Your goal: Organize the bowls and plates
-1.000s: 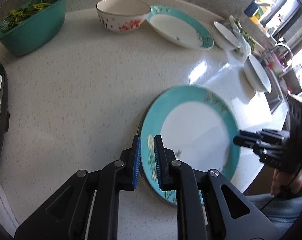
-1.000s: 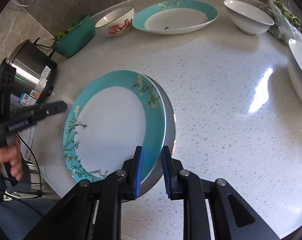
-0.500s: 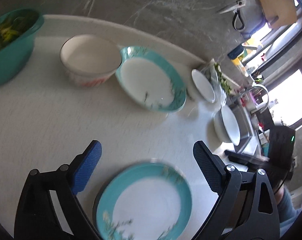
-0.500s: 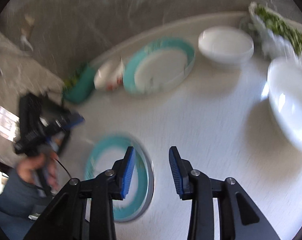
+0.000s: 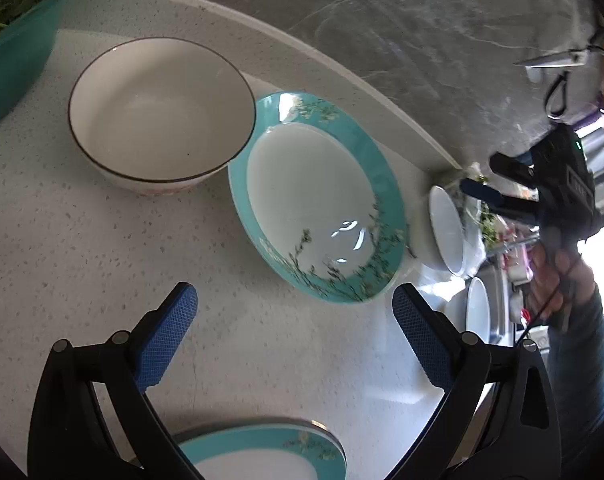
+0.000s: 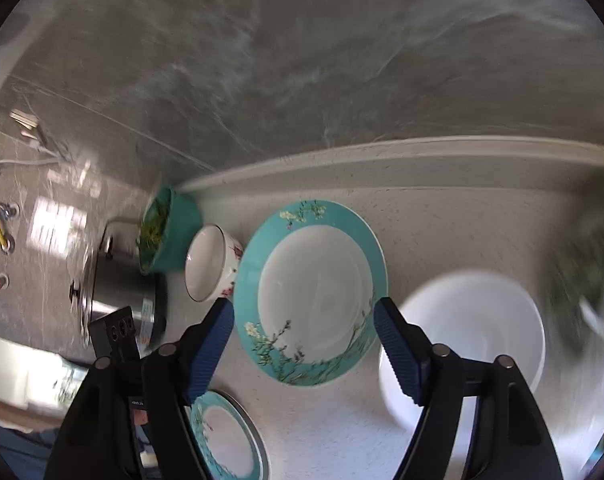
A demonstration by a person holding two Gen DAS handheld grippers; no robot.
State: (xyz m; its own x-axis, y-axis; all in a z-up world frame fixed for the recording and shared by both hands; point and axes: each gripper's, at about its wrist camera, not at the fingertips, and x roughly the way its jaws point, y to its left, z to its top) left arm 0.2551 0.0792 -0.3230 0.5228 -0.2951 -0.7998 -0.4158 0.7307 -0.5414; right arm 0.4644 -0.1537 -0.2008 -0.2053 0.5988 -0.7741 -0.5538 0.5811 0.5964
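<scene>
- Speckled white countertop point(image 5: 81, 248) runs under both tongs and ends at a raised lip against a grey marbled wall point(image 6: 302, 80).
- Steel cooker point(image 6: 121, 292) stands at the counter's end, far to the left of the right tongs.
- Green basin point(image 5: 17, 48) filled with leafy greens sits far ahead and to the left of the left tongs; in the right wrist view it is just beyond the cooker.
- Large teal-rimmed plate point(image 5: 318, 200) with a branch pattern lies ahead of the left tongs and a little to their right; in the right wrist view it lies straight ahead, seen between the two blue pads.
- Plain white bowl point(image 6: 470, 332) sits beside that plate, partly behind the right finger of the right tongs; it is blurred.
- Flowered bowl point(image 5: 161, 108) with a dark rim sits ahead and left of the left tongs, its rim overlapping the large plate's edge.
- Second teal-rimmed plate point(image 5: 261, 456) lies directly beneath the left tongs, on a grey-edged plate under it; in the right wrist view it is low and to the left.
- Left tongs point(image 5: 293, 340) are spread wide, released, gripping nothing, above the counter.
- Right tongs point(image 6: 304, 344) are likewise spread apart and empty; the left wrist view shows them held up at the far right by a hand point(image 5: 554, 280).
</scene>
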